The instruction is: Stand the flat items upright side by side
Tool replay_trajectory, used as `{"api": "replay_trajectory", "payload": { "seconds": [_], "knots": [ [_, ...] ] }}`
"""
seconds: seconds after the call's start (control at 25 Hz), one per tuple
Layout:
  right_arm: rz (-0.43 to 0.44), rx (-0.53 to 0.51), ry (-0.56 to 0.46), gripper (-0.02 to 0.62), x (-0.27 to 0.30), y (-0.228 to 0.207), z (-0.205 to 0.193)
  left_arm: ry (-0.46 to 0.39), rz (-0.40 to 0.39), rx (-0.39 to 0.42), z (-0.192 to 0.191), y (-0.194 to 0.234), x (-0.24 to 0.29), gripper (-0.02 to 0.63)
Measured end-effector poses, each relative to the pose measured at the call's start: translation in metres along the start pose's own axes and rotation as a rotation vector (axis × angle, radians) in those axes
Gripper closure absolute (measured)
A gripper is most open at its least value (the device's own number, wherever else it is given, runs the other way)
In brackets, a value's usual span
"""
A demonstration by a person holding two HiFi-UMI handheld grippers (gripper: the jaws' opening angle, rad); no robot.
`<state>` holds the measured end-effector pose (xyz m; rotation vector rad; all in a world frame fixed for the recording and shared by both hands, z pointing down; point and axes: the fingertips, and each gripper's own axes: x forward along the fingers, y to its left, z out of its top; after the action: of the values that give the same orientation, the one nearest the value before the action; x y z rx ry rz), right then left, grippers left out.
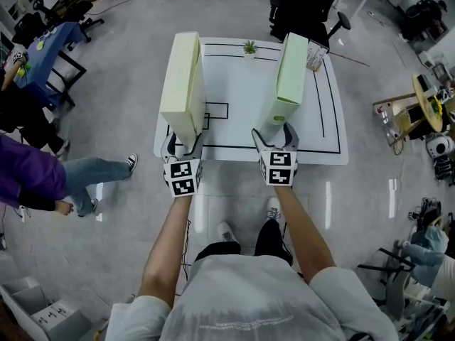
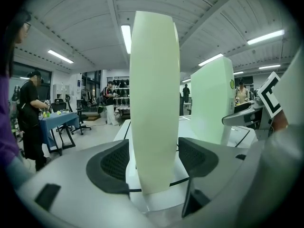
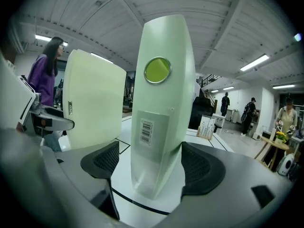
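- Pale cream left box (image 1: 182,84) stands on edge near the left side of the white table (image 1: 234,130); the left gripper (image 1: 183,142) pinches its lower end, both pads against its faces
- The pale green right box (image 1: 292,77) stands upright too; the right gripper (image 1: 276,135) is spread round its base, with a gap at 1 pad
- Both boxes are up but well apart; I judge that closing the gap and releasing the left box remain
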<state>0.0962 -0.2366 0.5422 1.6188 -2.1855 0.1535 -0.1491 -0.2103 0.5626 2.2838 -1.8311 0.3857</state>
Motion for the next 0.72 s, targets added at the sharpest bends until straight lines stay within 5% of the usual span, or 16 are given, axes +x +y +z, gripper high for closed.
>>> {"api": "replay_trajectory", "payload": {
  "seconds": [0.72],
  "knots": [
    [0.084, -0.030, 0.004, 0.240, -0.003, 0.002, -0.011, 0.002, -0.019, -0.027, -0.007, -0.011, 0.011, 0.316]
  ]
}}
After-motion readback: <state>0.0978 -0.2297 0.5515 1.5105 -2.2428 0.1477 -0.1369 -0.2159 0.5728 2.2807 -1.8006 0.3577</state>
